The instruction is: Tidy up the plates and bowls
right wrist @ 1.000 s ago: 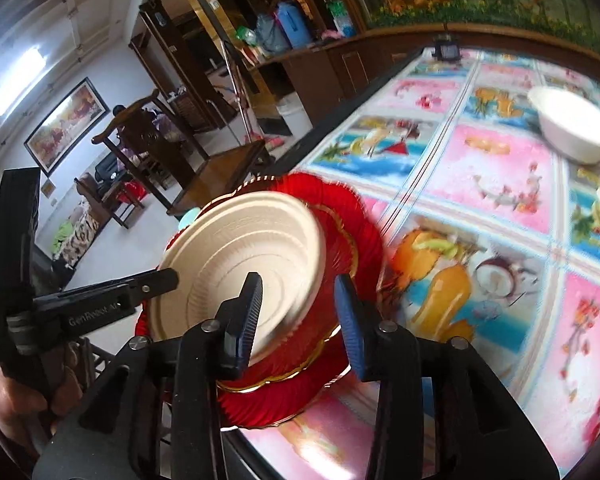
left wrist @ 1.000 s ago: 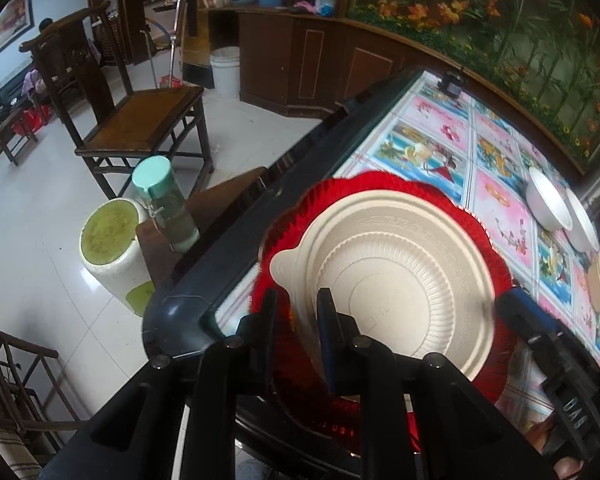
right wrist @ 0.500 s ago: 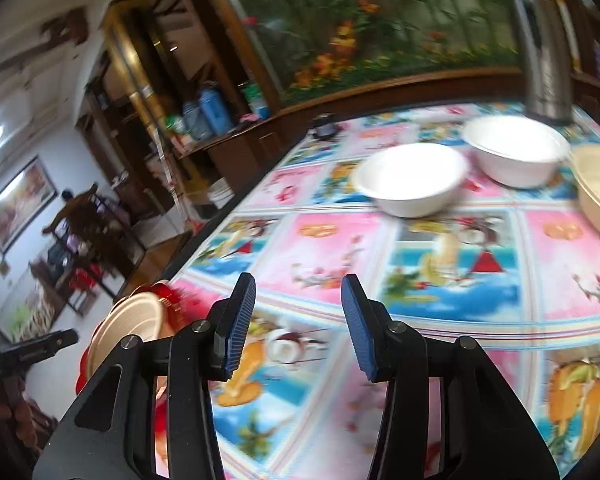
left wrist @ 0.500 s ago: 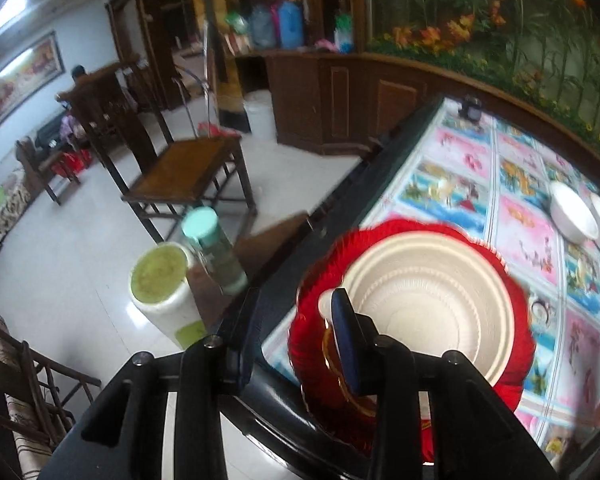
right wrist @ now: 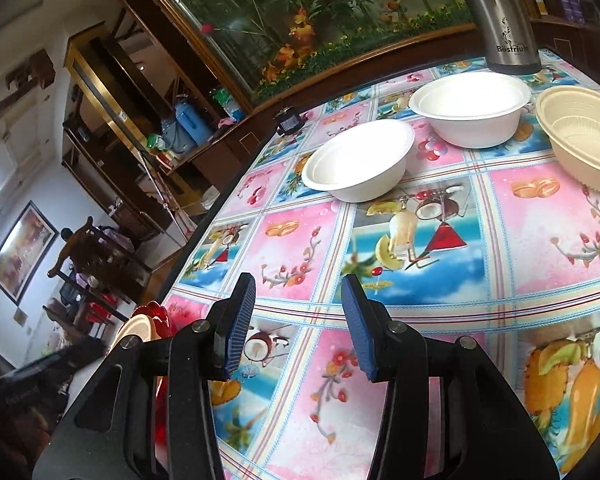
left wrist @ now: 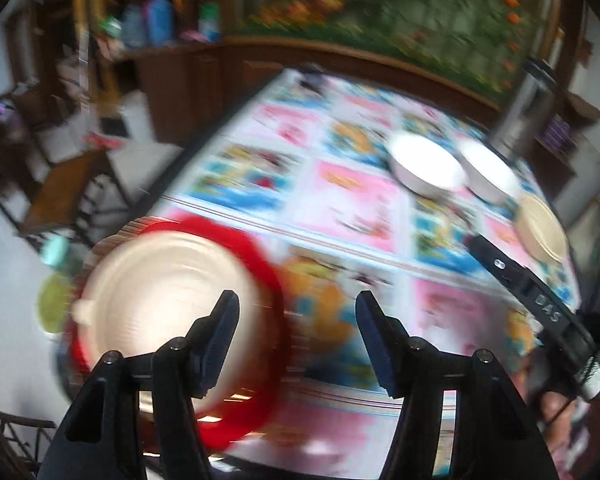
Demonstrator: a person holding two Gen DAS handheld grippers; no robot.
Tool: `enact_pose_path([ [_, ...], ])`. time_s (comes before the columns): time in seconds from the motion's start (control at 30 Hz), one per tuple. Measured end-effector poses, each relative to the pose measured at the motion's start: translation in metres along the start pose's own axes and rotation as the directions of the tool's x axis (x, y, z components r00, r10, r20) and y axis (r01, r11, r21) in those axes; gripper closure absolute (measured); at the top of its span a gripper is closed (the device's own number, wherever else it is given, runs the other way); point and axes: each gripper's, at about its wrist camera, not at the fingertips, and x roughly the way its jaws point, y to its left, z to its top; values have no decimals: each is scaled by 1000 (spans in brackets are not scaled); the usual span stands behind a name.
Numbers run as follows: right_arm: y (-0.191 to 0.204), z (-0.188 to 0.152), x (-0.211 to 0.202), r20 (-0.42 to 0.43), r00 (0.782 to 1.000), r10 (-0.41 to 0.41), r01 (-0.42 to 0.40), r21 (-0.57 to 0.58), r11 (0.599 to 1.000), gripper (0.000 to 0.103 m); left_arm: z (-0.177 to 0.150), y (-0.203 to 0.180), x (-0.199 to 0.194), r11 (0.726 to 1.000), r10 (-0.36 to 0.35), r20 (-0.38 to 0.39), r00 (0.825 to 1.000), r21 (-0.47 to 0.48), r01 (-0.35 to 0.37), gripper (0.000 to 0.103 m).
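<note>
A beige plate (left wrist: pixel 160 292) lies on a red scalloped plate (left wrist: pixel 260 264) at the table's near left corner; the left wrist view is motion-blurred. My left gripper (left wrist: pixel 296 340) is open and empty, just right of the stack. My right gripper (right wrist: pixel 298 324) is open and empty above the tablecloth. Ahead of it stand two white bowls (right wrist: pixel 360 160) (right wrist: pixel 472 108) and a beige ribbed bowl (right wrist: pixel 584 136). The bowls also show in the left wrist view (left wrist: pixel 424 168). The plate stack's edge shows at the lower left of the right wrist view (right wrist: pixel 140 328).
A colourful patterned tablecloth (right wrist: pixel 420 248) covers the table. A steel thermos (right wrist: pixel 500 20) stands behind the bowls. A small black object (right wrist: pixel 288 120) sits at the far edge. Wooden chairs (left wrist: pixel 64 188) and a cabinet stand off the table's left side.
My left gripper let go of the beige plate, opened wide and swung right. My right gripper turned away from the plates toward the bowls and moved closer to them.
</note>
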Motion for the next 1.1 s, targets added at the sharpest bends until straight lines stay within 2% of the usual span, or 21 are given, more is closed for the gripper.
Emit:
enact_pose_path([
  [0.1, -12, 2, -1, -9, 1000, -15, 16, 10, 1000, 58, 3, -21, 19, 1000, -25, -52, 998, 18, 26, 42],
  [0.27, -39, 13, -2, -43, 998, -47, 49, 46, 998, 58, 25, -44, 37, 999, -48, -85, 995, 21, 50, 42],
  [0.43, -55, 41, 7, -92, 995, -29, 37, 82, 996, 58, 71, -50, 53, 1000, -24, -90, 996, 18, 25, 42],
  [0.53, -55, 65, 17, -90, 996, -28, 36, 87, 996, 58, 105, -52, 63, 1000, -24, -93, 995, -5, 23, 41],
  [0.6, -52, 80, 28, -90, 995, -38, 47, 95, 994, 58, 127, -52, 76, 999, 12, -99, 995, -28, -15, 41],
  [0.7, -53, 95, 49, -92, 994, -54, 67, 146, 987, 58, 150, -53, 99, 998, 27, -126, 992, -54, -34, 41],
  [0.8, -59, 102, 67, -103, 989, -102, 121, 200, 972, 58, 163, -53, 125, 996, 35, -170, 985, -71, -47, 41],
  [1.1, -72, 111, 90, -108, 990, -93, 119, 260, 958, 58, 178, -65, 154, 994, -25, -193, 981, -105, 5, 41],
])
